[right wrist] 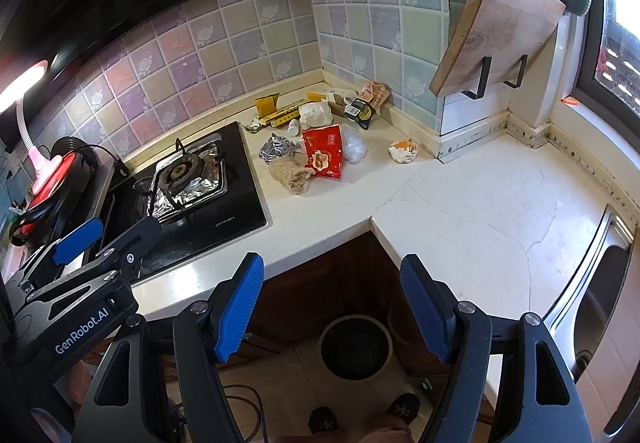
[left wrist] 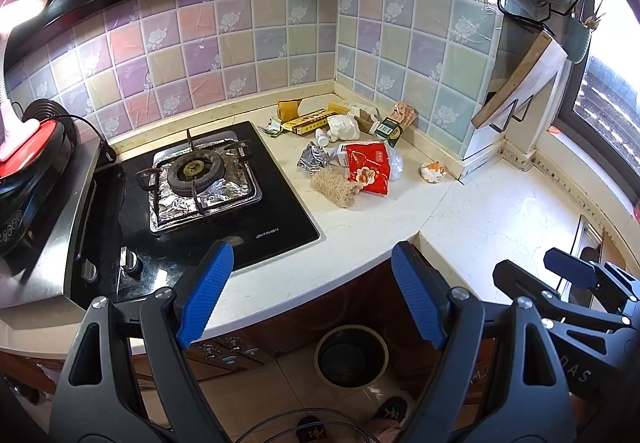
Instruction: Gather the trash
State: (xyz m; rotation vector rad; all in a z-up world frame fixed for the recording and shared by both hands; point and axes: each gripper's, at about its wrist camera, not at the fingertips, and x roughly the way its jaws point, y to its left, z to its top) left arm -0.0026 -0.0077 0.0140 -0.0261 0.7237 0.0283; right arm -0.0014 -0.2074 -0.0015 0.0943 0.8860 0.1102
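Left wrist view: counter wraps an inside corner, stove at left, sink at right. Trash heaped near the back corner, well apart from both grippers: red packet in front, foil ball and fibrous scrubber just beside it, white crumpled paper, yellow box and green carton behind, broken eggshell off alone to the right. Bin on floor below counter edge, between the person's feet. Left gripper jaws apart, nothing between. Right gripper likewise spread wide and bare. Recommended: start with nearest loose pieces, scrubber or red packet; approach low, pinch the packet by an edge, the foil across its bulk; carry clear of the counter lip before dropping over the bin. Eggshell likely fragile: light squeeze only.
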